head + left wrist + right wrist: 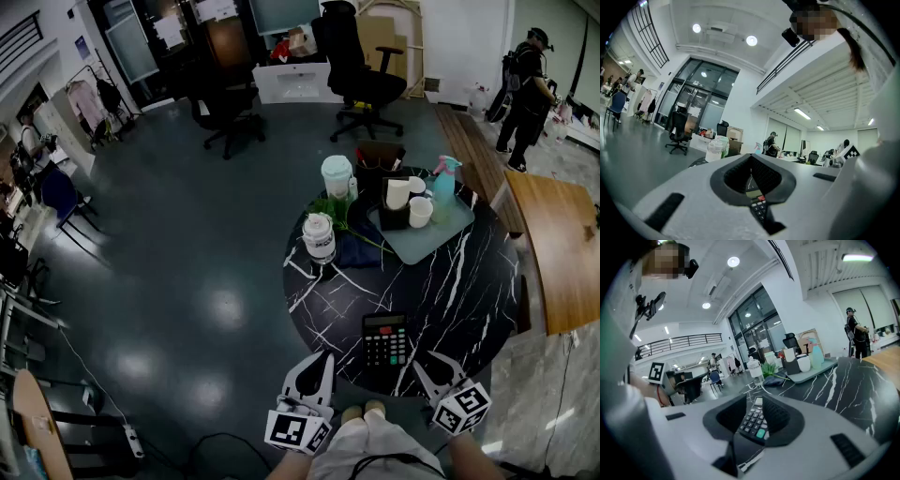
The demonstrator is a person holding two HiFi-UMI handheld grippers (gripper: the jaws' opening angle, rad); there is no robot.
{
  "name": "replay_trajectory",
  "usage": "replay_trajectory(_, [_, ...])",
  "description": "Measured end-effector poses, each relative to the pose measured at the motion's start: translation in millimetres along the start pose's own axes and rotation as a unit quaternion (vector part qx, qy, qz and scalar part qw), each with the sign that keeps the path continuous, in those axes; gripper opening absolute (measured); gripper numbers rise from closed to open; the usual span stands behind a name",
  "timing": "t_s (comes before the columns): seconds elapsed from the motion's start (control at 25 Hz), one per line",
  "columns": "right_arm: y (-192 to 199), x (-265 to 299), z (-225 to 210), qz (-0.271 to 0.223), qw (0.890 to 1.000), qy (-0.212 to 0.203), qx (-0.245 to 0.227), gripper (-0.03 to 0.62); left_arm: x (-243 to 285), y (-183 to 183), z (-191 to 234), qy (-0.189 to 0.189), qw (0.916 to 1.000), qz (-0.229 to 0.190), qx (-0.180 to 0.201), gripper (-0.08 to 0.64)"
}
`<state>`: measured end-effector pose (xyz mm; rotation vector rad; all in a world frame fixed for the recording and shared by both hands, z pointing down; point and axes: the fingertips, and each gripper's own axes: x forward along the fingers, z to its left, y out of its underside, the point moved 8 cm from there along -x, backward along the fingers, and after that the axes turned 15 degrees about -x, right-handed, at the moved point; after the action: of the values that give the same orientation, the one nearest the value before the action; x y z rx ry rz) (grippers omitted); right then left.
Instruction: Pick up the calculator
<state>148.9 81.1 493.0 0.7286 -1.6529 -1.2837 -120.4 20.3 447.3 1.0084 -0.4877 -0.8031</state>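
A black calculator (385,339) lies flat near the front edge of a round black marble table (450,291). It has a green key and a small display. My left gripper (314,373) hovers just off the table's front edge, to the calculator's left, with its jaws together and nothing in them. To the calculator's right, my right gripper (434,374) is over the same edge, also shut and holding nothing. In each gripper view the calculator (758,205) (752,421) shows through the dark hollow between the jaws, still resting on the table.
Behind the calculator are a white jar (319,237), a dark cloth with green leaves (354,246), a lidded tub (337,174) and a grey tray (427,239) with cups and a teal spray bottle (444,187). A wooden table (562,248) is to the right. A person (525,89) stands at the back.
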Motion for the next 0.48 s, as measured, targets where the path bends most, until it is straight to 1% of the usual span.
replay_trajectory(0.2, [11,22,-18,0.037,0.999,-0.027,0.01,0.146,5,4,2,-0.007,1.0,0.006,-0.001,0.006])
replay_trajectory(0.32, [14,40,-37,0.059,0.997,-0.044,0.025,0.169,13,10,5,-0.009,0.9999,0.009,-0.002,0.006])
replay_trajectory(0.48, [25,73,-64,0.116,0.989,-0.083,0.027,0.19,25,19,10,-0.018,0.9996,0.019,-0.006,0.006])
